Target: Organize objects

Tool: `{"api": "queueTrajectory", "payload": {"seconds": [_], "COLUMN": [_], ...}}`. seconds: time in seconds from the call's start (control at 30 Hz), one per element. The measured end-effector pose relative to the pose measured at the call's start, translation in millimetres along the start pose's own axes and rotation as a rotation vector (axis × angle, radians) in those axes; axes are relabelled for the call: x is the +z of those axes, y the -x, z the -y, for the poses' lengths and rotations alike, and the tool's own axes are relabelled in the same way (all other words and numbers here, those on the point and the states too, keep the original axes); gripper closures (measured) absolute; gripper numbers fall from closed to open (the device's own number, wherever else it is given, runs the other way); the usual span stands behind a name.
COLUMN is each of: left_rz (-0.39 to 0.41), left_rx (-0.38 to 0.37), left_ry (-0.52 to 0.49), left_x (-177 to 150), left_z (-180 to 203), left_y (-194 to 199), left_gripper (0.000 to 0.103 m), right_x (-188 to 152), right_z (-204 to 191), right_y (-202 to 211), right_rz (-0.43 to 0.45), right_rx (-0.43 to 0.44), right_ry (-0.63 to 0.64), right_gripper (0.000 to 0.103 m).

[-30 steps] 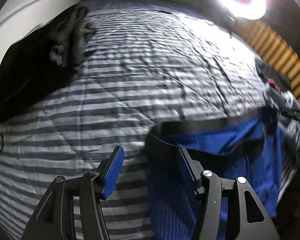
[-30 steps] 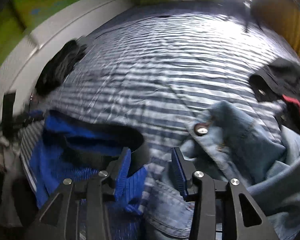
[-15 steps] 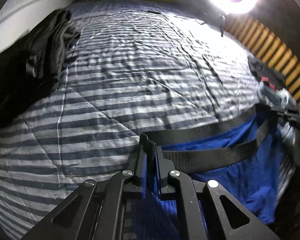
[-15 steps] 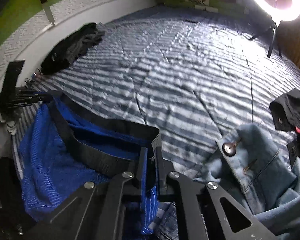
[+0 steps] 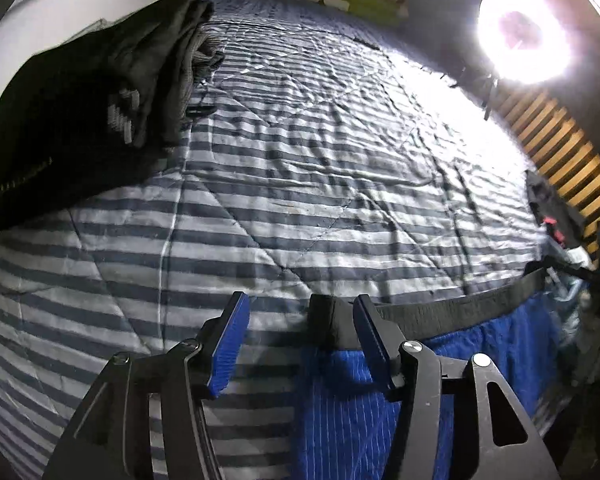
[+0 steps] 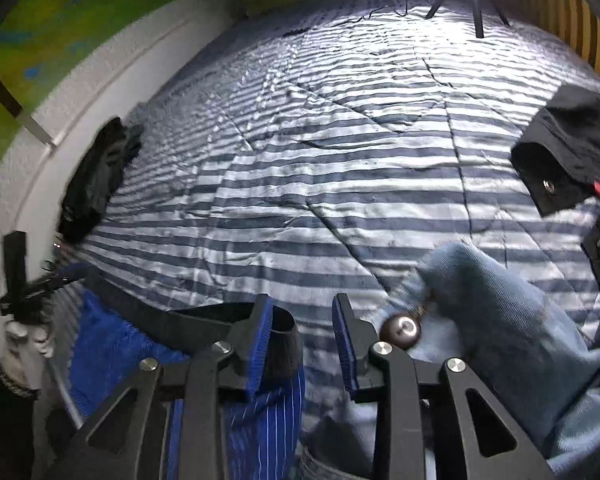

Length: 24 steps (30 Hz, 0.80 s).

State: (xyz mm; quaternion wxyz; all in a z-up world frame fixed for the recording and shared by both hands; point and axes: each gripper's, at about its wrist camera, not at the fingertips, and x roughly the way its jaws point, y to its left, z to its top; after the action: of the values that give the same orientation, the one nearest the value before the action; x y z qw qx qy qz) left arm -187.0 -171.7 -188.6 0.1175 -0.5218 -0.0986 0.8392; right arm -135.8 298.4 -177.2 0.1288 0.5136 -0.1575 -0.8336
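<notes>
Left wrist: left gripper [image 5: 298, 330] gaped empty, blue shorts [image 5: 480, 356] spread on striped bedspread [image 5: 300, 184], waistband end between its tips | Right wrist: right gripper [image 6: 302, 330] gaped empty, waistband just beside its left fingertip [image 6: 260, 340], jeans [image 6: 500, 320] rightward.

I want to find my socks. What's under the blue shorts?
The blue shorts lie spread on the striped blanket, which shows all around them. Anything beneath the cloth is covered, so socks can't be ruled out.

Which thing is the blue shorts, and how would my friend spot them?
Look at the striped bedspread. At its near edge, just past both open hand-held grippers, lie the blue shorts. Only they are bright blue with a wide black waistband, unlike the pale denim jeans beside them.
</notes>
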Motion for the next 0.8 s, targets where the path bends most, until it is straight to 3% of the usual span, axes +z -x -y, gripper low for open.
{"api": "queueTrajectory", "payload": {"seconds": [0.1, 0.23, 0.27, 0.3, 0.33, 0.37, 0.43, 0.5, 0.6, 0.67, 0.73, 0.77, 0.8], "left_rz": [-0.018, -0.047, -0.049, -0.058, -0.063, -0.052, -0.037, -0.029, -0.034, -0.028, -0.053, -0.052, -0.039], "left_rx": [-0.059, -0.067, -0.064, -0.067, -0.029, 0.001, -0.04, -0.041, -0.049, -0.054, -0.073, -0.083, -0.086], "left_ry": [-0.003, -0.048, -0.057, -0.067, -0.08, -0.082, -0.031, 0.009, -0.001, -0.01, 0.0, 0.007, 0.009], "left_x": [-4.3, -9.4, -10.3, -11.4, -14.6, -14.3, -13.6, -12.6, -13.5, -14.2, -12.3, -11.5, -11.2], "left_z": [-1.6, 14.7, 18.2, 21.3, 25.0, 25.4, 15.4, 4.2, 4.4, 10.0, 11.7, 11.4, 12.5], "left_y": [-1.3, -22.1, -26.3, -30.3, -32.9, -34.3, -30.7, -27.7, -28.7, -29.1, -31.6, -31.2, -29.2], "left_gripper": [0.033, 0.034, 0.042, 0.071, 0.09, 0.091, 0.097, 0.097, 0.096, 0.09, 0.058, 0.042, 0.038], "right_x": [-6.0, -7.5, -7.3, -8.0, -10.1, -12.8, -18.1, -22.0, -18.4, -13.3, -10.7, -10.4, -10.1], "right_z": [8.6, 5.6, 1.5, -1.6, -4.0, -4.5, -4.4, -2.7, -6.3, -15.7, -24.6, -27.5, -28.8], "right_y": [8.4, 4.5, -0.5, -3.8, -5.4, -6.0, -4.2, -2.3, -10.7, -18.7, -23.1, -24.0, -25.5], "right_rz": [0.0, -0.018, -0.034, -0.048, -0.055, -0.058, -0.059, -0.05, -0.047, -0.052, -0.051, -0.053, -0.067], "right_rx": [0.077, 0.118, 0.13, 0.135, 0.127, 0.122, 0.146, 0.162, 0.135, 0.117, 0.07, 0.063, 0.051], "right_ry": [-0.004, 0.02, 0.039, 0.062, 0.087, 0.102, 0.126, 0.135, 0.135, 0.153, 0.178, 0.186, 0.193], "right_gripper": [0.069, 0.066, 0.063, 0.062, 0.062, 0.061, 0.06, 0.052, 0.051, 0.051, 0.053, 0.068, 0.087]}}
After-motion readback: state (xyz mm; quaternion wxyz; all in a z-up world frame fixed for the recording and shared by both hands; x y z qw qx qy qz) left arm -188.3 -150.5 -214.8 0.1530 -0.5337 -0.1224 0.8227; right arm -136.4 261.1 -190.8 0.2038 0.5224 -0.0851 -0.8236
